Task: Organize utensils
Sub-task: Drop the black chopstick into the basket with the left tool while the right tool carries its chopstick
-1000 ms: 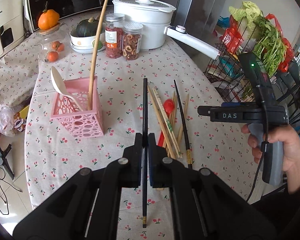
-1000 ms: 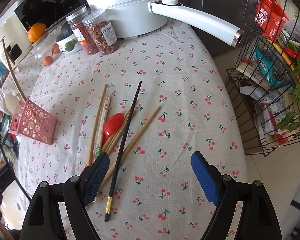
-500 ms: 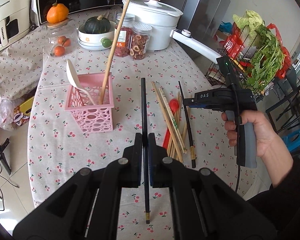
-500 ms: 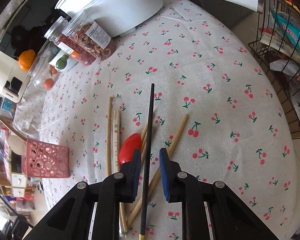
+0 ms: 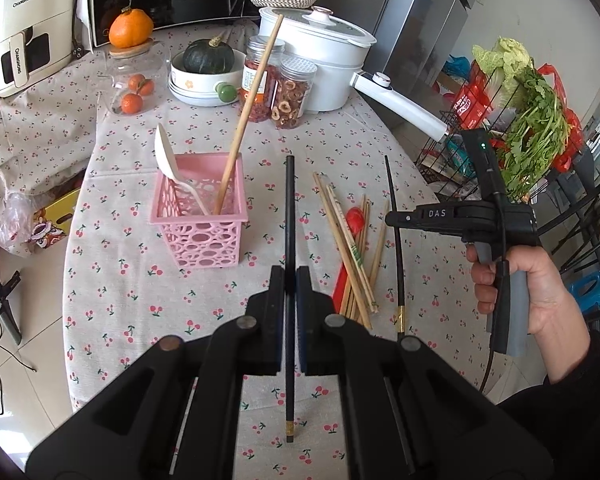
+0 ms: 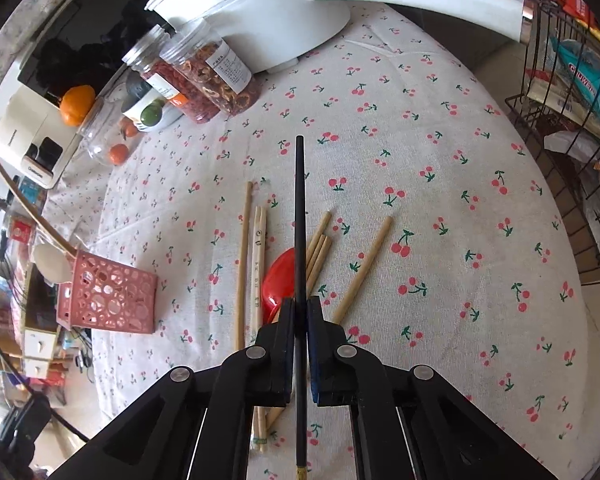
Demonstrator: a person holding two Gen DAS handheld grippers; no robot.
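My left gripper (image 5: 289,276) is shut on a black chopstick (image 5: 289,208), held above the cherry-print cloth just right of the pink basket (image 5: 204,216). The basket holds a white spoon (image 5: 168,160) and a long wooden chopstick (image 5: 248,96). My right gripper (image 6: 300,308) has its jaws closing, pads pressed on a second black chopstick (image 6: 299,200) over the pile of wooden chopsticks (image 6: 256,264) and a red spoon (image 6: 280,280). The left wrist view shows that right gripper (image 5: 392,218) in a person's hand (image 5: 536,280), beside the same pile (image 5: 348,248).
A white pot (image 5: 324,52) with a long handle (image 5: 400,100), two jars (image 5: 296,92), a bowl with a squash (image 5: 208,72) and an orange (image 5: 131,28) stand at the back. A wire rack of greens (image 5: 532,128) stands off the table's right edge.
My right gripper went from wide open to shut on the black chopstick in the pile. My left gripper kept its hold on its own chopstick and drew back a little.
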